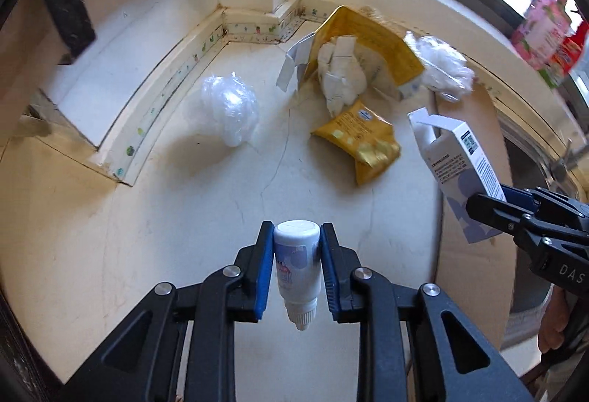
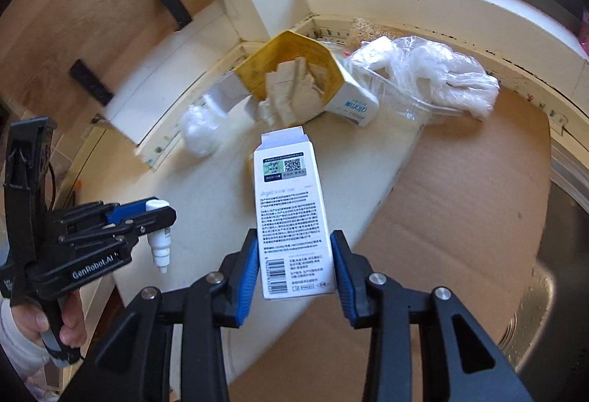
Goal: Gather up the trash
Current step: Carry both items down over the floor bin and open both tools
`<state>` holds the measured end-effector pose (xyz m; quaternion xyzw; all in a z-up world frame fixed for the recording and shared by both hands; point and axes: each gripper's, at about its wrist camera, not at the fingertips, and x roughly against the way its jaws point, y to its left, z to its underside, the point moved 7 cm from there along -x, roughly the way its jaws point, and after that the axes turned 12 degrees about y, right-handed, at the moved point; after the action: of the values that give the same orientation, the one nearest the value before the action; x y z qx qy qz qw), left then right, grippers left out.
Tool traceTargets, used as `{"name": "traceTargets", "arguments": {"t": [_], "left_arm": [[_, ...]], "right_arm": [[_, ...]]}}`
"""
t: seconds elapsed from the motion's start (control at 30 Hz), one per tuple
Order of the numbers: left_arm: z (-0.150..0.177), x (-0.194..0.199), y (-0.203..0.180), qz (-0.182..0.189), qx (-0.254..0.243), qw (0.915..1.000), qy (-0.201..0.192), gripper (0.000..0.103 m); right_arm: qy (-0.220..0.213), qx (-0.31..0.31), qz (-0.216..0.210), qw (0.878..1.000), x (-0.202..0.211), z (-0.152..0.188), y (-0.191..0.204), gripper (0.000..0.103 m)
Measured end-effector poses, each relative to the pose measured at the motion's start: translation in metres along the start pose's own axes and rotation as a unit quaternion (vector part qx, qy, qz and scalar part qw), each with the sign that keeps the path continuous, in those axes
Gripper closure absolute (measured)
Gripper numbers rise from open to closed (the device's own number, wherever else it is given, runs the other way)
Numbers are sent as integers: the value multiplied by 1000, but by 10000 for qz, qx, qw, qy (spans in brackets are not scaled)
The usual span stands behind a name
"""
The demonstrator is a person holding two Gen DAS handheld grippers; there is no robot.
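**Lot: two items lifted, remainder on the counter**

While both grippers are loaded, the entries run as follows.

Item 1. Left gripper (image 1: pixel 296 236), blue pads clamped on a small white dropper bottle (image 1: pixel 297 265), held across its body, base forward and nozzle cap pointing back toward the camera. Judged light, rigid, smooth-sided plastic; likely to slip or pivot if pinched near the tapered neck, so the mid-body hold suits it.

Item 2. Right gripper (image 2: pixel 296 254), pads closed on the lower sides of a white printed carton (image 2: pixel 291 196), top flap open, raised clear of the surface. Judged light and hollow; thin card will crush under a hard squeeze, so grip near a folded edge or closed end.

Item 3. Crumpled clear plastic wrap (image 1: pixel 230 113), lying alone on the pale counter (image 1: pixel 184 210). Soft, nearly weightless, springy; pinch deep into a fold.

Item 4. Yellow packet (image 1: pixel 359 144), flat and crinkled, beside a larger opened yellow-lined box (image 1: pixel 371 37) stuffed with torn white paper (image 1: pixel 340 70). Take the packet by an edge.

Item 5. White plastic bag (image 2: pixel 430 74), bunched at the window sill, partly on brown cardboard (image 2: pixel 460 218).
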<state>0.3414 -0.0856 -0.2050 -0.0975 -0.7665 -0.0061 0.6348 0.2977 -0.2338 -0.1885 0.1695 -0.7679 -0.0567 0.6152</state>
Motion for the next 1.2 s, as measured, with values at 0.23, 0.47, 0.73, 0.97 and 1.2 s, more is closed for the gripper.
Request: {"name": "traceTargets", "arguments": {"t": [0.23,0.47,0.73,0.97,1.2], "left_arm": [[42,65,8,-52,-599,9981,-146,81],[96,120,24,-64,-1002,9947,-202,81],[171,131,29,160,-1221,9923,-125,81],[248,123,40,268,-1340,9906,29,80],[301,89,47,417,-1347,9896,267,80]], "right_arm": [[-52,54,-42,10000,29,54,49,65],[-125,48,19,9999,57,116,96,65],[-271,-257,10,9993,70,180,137,65],[-207,-594,-128,9979,59,243,172,65],[30,-848,-148,9963,24,297,201,65]]}}
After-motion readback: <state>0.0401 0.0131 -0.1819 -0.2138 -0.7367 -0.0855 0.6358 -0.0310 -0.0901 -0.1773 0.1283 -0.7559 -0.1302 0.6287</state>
